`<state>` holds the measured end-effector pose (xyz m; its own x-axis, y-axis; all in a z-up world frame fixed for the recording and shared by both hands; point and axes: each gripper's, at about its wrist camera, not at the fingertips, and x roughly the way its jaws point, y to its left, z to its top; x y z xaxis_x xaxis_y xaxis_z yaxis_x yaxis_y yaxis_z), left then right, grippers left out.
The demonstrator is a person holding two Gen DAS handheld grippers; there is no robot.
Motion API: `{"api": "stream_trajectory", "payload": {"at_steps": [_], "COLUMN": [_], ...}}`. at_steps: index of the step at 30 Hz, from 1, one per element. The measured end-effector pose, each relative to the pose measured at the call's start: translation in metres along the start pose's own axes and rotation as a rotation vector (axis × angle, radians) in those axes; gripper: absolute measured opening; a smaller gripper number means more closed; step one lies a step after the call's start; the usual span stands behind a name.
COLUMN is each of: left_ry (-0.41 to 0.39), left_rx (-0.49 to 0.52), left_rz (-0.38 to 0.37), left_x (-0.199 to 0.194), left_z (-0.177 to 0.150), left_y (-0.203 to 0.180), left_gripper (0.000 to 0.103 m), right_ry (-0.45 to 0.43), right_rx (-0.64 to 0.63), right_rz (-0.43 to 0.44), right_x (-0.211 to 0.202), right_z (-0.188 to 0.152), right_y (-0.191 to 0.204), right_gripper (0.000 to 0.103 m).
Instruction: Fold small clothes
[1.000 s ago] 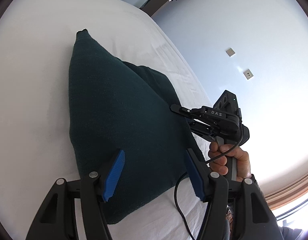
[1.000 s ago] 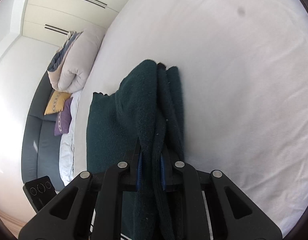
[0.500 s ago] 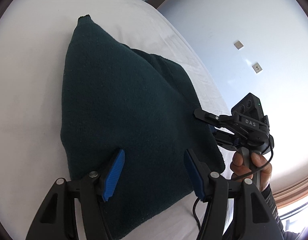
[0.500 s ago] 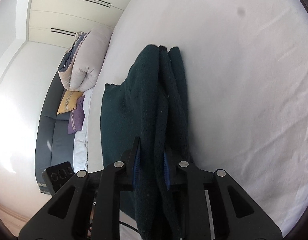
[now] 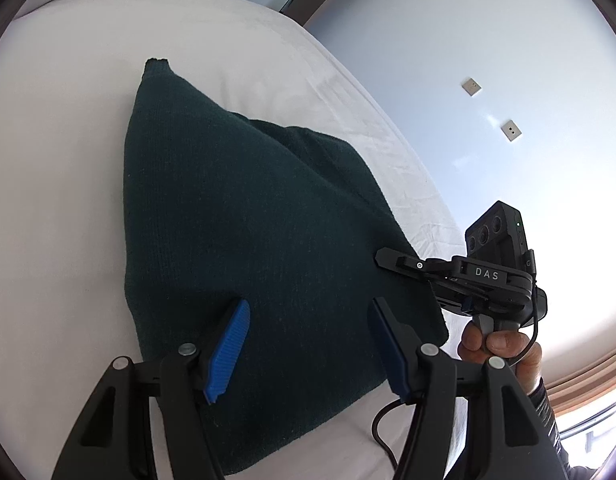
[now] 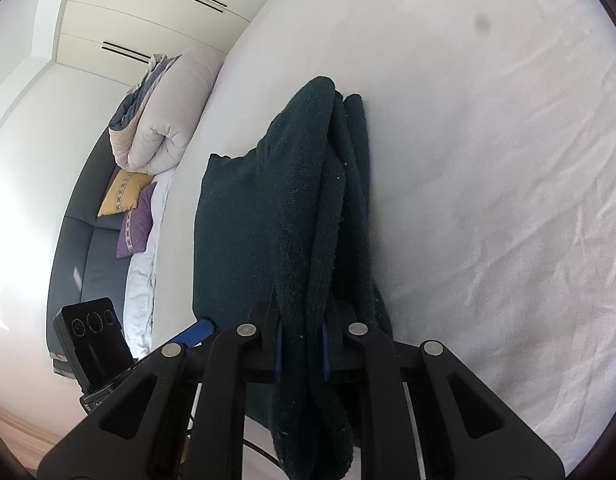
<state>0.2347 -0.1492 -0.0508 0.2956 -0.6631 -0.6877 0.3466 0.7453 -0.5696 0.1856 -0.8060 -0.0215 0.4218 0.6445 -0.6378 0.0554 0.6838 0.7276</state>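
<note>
Currently right gripper [image 6: 302, 346] clamps bunched edge of dark green knit garment [image 5: 244, 240] on white bed sheet [image 5: 48, 160]; left gripper [image 5: 308, 332] gapes directly above near edge, nearer flat panel; long axis runs away from it.

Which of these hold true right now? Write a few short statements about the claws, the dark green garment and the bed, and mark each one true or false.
1. The right claw is shut on the dark green garment. True.
2. The left claw grips the garment too. False: it is open, its blue fingers apart over the cloth.
3. The garment lies on a white bed sheet. True.
4. The cloth in the right claw is one single layer. False: several folded layers bunch between its fingers.
5. A rolled duvet sits beyond the bed. True.
</note>
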Motion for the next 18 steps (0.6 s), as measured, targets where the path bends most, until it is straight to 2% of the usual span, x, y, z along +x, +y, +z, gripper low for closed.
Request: {"api": "stream_trajectory", "payload": {"at_steps": [3,8,13,14,15,16,18], "left_ry": [0.011,-0.031,-0.109,-0.105,-0.096,-0.086,-0.066], "left_rx": [-0.023,0.009,0.142,0.136,0.109,0.069,-0.010], "left_rz": [-0.009,0.005,0.114,0.119,0.116,0.108,0.099], "left_x": [0.006,-0.002,0.002,0.008,0.015,0.022,0.035], "left_z": [-0.003,0.010,0.054,0.062,0.072,0.080,0.091], "left_y": [0.005,0.002,-0.009,-0.004,0.005,0.018,0.041], "left_gripper": [0.063,0.063,0.063,0.060,0.050,0.046,0.028], "right_ry": [-0.007,-0.024,-0.025,-0.029,-0.031,-0.034,-0.040], "right_rx": [0.052,0.112,0.082,0.076,0.072,0.069,0.068], "right_rz": [0.030,0.162,0.154,0.158,0.163,0.168,0.179], "right_x": [0.004,0.011,0.012,0.012,0.012,0.012,0.013], "right_z": [-0.007,-0.012,-0.013,-0.014,-0.014,-0.014,-0.015], "right_y": [-0.023,-0.052,-0.049,-0.050,-0.052,-0.053,-0.056], "right_gripper": [0.011,0.010,0.010,0.010,0.009,0.009,0.009]}}
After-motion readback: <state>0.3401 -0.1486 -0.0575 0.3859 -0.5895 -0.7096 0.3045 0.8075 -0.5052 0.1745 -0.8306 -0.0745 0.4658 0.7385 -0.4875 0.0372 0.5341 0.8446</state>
